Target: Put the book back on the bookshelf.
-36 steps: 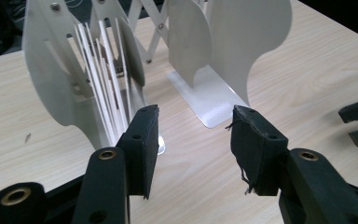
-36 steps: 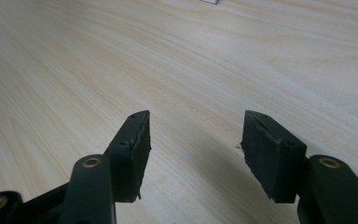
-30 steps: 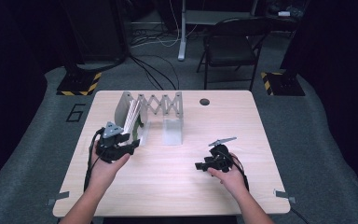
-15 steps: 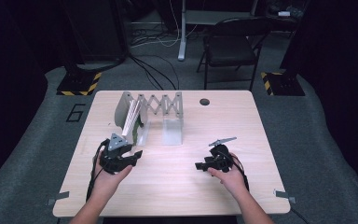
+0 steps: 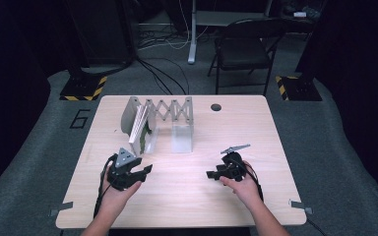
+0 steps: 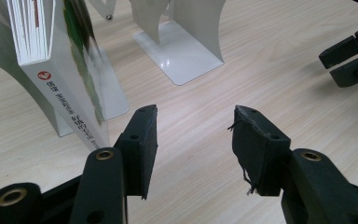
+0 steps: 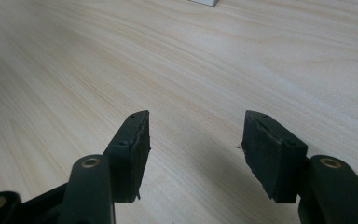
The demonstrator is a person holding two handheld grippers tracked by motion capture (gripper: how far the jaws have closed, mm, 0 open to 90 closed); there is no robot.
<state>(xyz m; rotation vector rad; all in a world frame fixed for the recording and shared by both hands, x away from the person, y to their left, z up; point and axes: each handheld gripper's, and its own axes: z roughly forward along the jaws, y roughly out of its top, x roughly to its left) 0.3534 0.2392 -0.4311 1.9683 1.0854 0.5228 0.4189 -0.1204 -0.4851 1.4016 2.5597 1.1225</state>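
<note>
The left hand-held gripper [image 5: 140, 173] has its jaws parted, nothing between them, low over the counter [image 5: 187, 191]. The right hand-held gripper [image 5: 215, 174] is likewise open and empty above bare wood. The book [image 6: 63, 70] stands leaning in the white rack [image 5: 170, 115], just ahead of the left jaws; its spine bears a red round logo and Asian characters too small to read. A "6" [image 5: 80, 118] marks the grey floor; a chair [image 5: 246, 49] stands behind.

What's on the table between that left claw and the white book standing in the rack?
Nothing: in the left gripper view, bare wooden table separates the left gripper from the white book.
</note>
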